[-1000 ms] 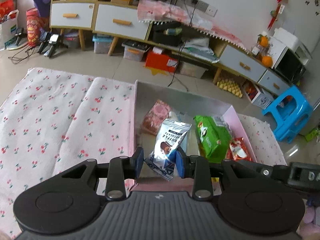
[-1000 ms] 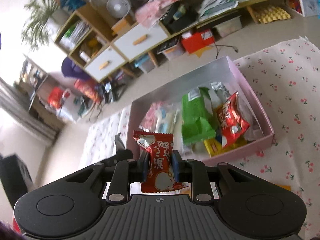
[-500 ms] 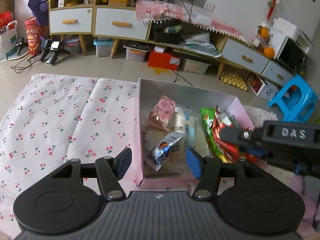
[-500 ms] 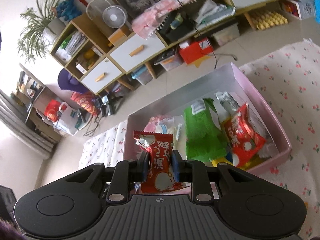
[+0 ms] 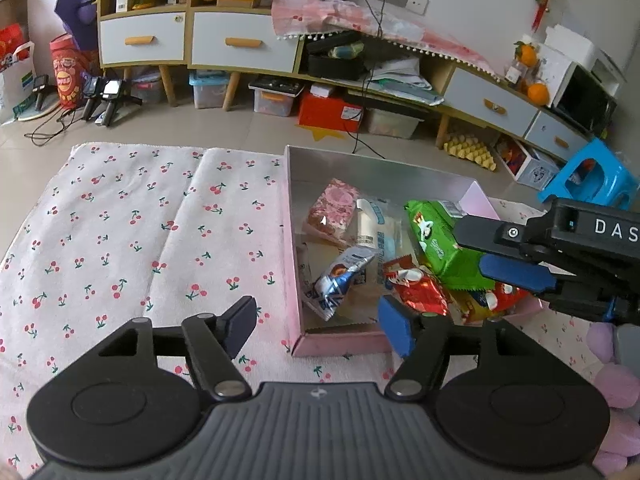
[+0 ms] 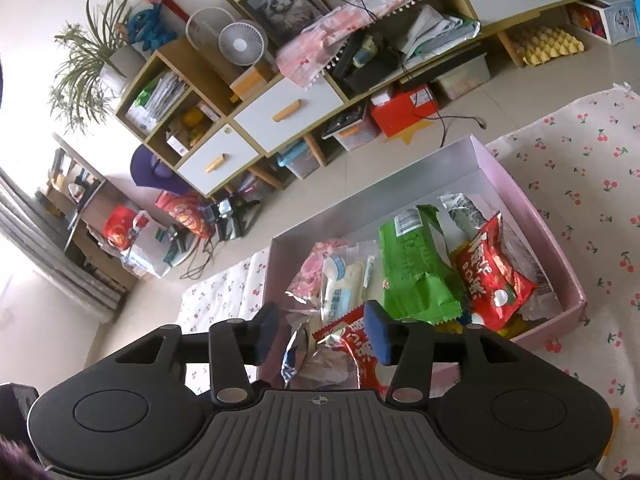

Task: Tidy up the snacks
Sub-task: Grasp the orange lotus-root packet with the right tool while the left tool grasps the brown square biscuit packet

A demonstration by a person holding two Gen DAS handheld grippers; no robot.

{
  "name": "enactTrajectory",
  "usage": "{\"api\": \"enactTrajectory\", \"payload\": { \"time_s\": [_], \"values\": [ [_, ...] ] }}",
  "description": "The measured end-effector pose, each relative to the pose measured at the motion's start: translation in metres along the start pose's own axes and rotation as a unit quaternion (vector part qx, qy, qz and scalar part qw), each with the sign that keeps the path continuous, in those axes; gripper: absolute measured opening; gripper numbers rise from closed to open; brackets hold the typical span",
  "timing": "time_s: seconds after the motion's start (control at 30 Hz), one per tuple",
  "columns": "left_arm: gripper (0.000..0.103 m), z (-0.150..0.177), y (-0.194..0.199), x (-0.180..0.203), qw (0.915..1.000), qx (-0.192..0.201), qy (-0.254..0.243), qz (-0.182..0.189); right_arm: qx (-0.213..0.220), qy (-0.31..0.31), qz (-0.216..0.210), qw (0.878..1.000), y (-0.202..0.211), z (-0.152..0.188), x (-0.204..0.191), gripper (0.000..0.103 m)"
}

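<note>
A pink box (image 5: 336, 346) (image 6: 532, 208) with a silver inside lies on the cloth and holds several snack packets. My left gripper (image 5: 318, 326) hovers over its near left corner, jaws opening, nothing between them. The blue-silver chocolate packet (image 5: 340, 280) (image 6: 292, 356) lies in the box just beyond it. My right gripper (image 6: 322, 332) (image 5: 492, 252) hangs over the box from the right, jaws opening. The red packet (image 6: 356, 344) (image 5: 416, 292) lies loose below and between its pads. A green packet (image 5: 436, 248) (image 6: 412, 264) and another red packet (image 6: 492, 276) lie further right.
A cherry-print cloth (image 5: 140, 240) covers the floor around the box. Pink (image 5: 336, 208) and white (image 5: 372, 224) packets sit at the box's far left. A low cabinet with drawers (image 5: 236, 44) lines the wall; a blue stool (image 5: 592, 176) stands at right.
My left gripper let go of the blue-silver packet, which dropped into the box, and its jaws spread wide. My right gripper opened and the red packet fell into the box beside it.
</note>
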State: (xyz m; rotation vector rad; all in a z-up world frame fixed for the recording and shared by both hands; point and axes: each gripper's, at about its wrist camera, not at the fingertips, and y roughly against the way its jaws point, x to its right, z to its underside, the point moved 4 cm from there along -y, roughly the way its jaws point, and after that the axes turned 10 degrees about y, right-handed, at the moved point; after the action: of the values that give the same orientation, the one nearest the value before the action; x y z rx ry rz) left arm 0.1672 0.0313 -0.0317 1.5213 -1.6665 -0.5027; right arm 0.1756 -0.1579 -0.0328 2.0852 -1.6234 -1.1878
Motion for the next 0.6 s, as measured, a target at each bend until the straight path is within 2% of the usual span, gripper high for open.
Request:
{"api": "enactTrajectory", "payload": {
  "time_s": [0.2,0.37,0.6],
  "values": [
    [0.074,0.006,0.007,0.007,0.9997,0.003,-0.022,0.002,-0.007,0.03,-0.002,1.0,0.016,0.004,-0.005,0.061],
    [0.086,0.016,0.014,0.012,0.9988,0.008,-0.047,0.003,-0.005,0.065,0.006,0.998,0.036,0.009,-0.002,0.081],
    [0.096,0.031,0.019,0.024,0.9964,0.012,-0.084,0.004,-0.007,0.095,0.039,0.995,0.056,0.014,0.014,0.089]
  ]
}}
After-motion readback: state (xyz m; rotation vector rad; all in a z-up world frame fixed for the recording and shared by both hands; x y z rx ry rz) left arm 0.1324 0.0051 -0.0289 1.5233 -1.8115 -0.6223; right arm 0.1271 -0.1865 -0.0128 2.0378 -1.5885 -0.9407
